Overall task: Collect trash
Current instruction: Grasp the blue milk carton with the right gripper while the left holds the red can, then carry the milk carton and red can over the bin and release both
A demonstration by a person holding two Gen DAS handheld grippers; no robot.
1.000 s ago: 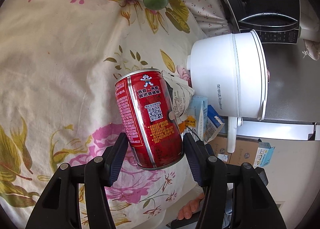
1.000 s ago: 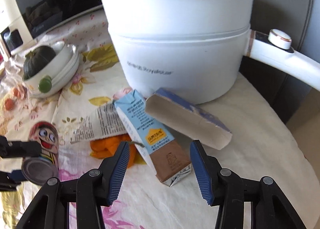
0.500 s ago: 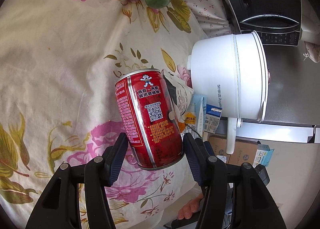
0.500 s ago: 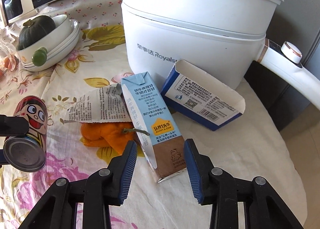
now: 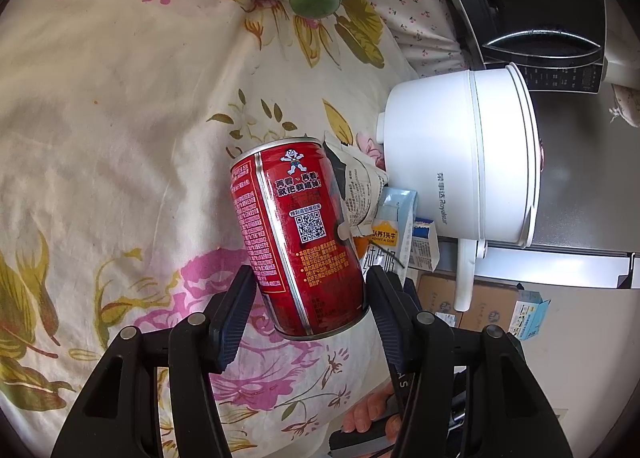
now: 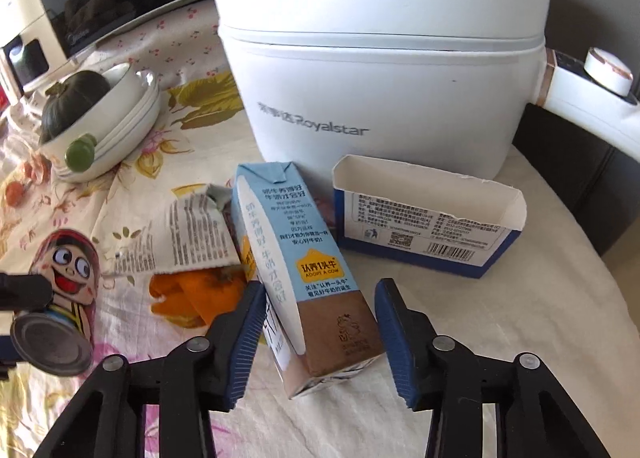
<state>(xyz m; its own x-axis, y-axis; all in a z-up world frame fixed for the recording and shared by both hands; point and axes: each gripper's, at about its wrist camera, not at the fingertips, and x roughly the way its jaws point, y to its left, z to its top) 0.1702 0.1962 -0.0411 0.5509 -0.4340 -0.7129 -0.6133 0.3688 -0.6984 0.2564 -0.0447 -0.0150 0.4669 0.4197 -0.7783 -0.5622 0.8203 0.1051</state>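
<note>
While the left gripper point(image 5: 308, 310) pinches the red drink can point(image 5: 298, 236), the right gripper's point(image 6: 316, 342) spread fingers straddle the pale-blue milk carton point(image 6: 298, 278) lying on the bench, its long axis running away between them.

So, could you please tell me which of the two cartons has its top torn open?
The blue-and-white box beside the pot; the milk carton between the right tongs remains sealed.

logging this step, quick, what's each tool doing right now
Left tool: shut on the red can, held off the cloth.
Right tool: open around the milk carton, pads not pressing; jaws were just opening.
</note>
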